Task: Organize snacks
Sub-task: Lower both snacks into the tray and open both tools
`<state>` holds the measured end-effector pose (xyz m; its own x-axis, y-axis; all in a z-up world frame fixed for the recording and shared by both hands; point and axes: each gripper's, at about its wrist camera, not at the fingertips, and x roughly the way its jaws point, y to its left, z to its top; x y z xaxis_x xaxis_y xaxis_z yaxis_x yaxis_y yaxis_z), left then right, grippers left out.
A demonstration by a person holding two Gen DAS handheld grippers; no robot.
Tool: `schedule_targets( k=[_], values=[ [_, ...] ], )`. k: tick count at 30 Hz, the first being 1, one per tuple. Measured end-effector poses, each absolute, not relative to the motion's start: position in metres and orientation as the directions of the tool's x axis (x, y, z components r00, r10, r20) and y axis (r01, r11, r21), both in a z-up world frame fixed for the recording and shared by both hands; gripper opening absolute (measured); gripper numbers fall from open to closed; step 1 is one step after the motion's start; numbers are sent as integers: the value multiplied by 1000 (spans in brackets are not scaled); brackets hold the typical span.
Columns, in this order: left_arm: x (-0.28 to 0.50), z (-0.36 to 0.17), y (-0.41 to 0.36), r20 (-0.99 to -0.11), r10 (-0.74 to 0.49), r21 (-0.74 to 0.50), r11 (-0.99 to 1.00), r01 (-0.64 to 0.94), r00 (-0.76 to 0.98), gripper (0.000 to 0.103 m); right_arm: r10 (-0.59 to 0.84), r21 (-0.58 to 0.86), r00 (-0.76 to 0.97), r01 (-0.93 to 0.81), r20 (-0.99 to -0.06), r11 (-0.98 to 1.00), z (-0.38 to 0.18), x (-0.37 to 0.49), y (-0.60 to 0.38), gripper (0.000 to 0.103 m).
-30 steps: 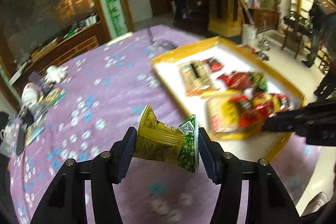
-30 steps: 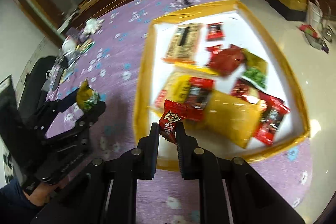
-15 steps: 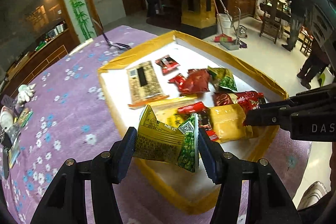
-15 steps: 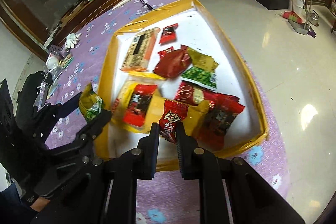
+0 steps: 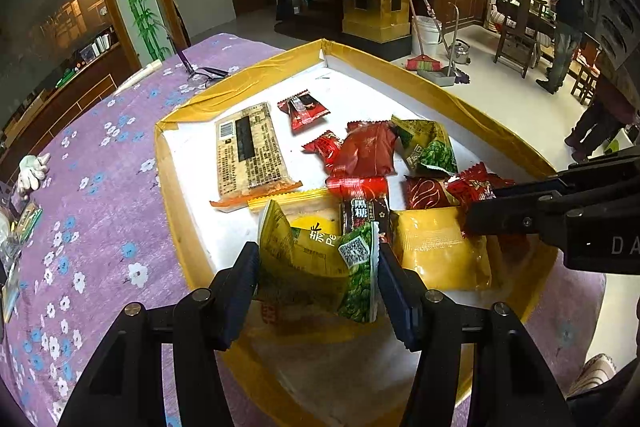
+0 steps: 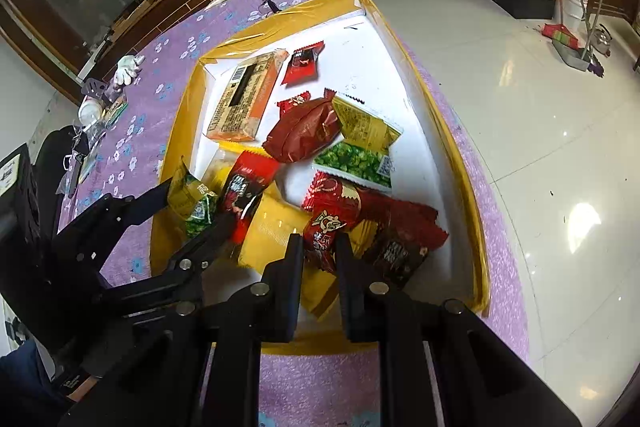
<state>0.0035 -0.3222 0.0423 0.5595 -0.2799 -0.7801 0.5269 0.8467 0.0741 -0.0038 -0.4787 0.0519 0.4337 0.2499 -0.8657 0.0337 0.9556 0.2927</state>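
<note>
A white tray with a yellow rim (image 5: 436, 89) (image 6: 440, 123) lies on the purple flowered tablecloth and holds several snack packets. My left gripper (image 5: 318, 263) (image 6: 192, 211) is shut on a yellow-green pea snack packet (image 5: 320, 267) (image 6: 192, 205) and holds it above the tray's near left part. My right gripper (image 6: 318, 247) (image 5: 476, 209) is shut on a small red candy packet (image 6: 322, 233) (image 5: 474, 185) above the tray's near right part, over a large yellow packet (image 5: 440, 247).
In the tray lie a tan cracker pack (image 5: 250, 149), red packets (image 5: 368, 151) and a green pea packet (image 5: 428, 147). Glasses (image 5: 204, 73) and a white glove (image 5: 32, 169) lie on the cloth (image 5: 100, 187). The table edge drops to the tiled floor (image 6: 540, 87) on the right.
Both grippers have moved with their packets from beside the tray to over it. The tray now fills more of both views.
</note>
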Motion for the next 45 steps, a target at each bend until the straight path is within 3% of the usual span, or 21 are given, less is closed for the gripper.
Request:
schedule_targets(
  k=[30, 45],
  values=[
    [10, 30, -325, -767, -300, 66, 843, 535, 567, 64, 240, 278, 451, 20, -860, 960, 34, 21, -474, 15],
    [11, 30, -322, -778, -301, 48, 847, 529, 551, 72, 203, 229, 471, -2, -859, 973, 46, 10, -465, 17]
  ],
)
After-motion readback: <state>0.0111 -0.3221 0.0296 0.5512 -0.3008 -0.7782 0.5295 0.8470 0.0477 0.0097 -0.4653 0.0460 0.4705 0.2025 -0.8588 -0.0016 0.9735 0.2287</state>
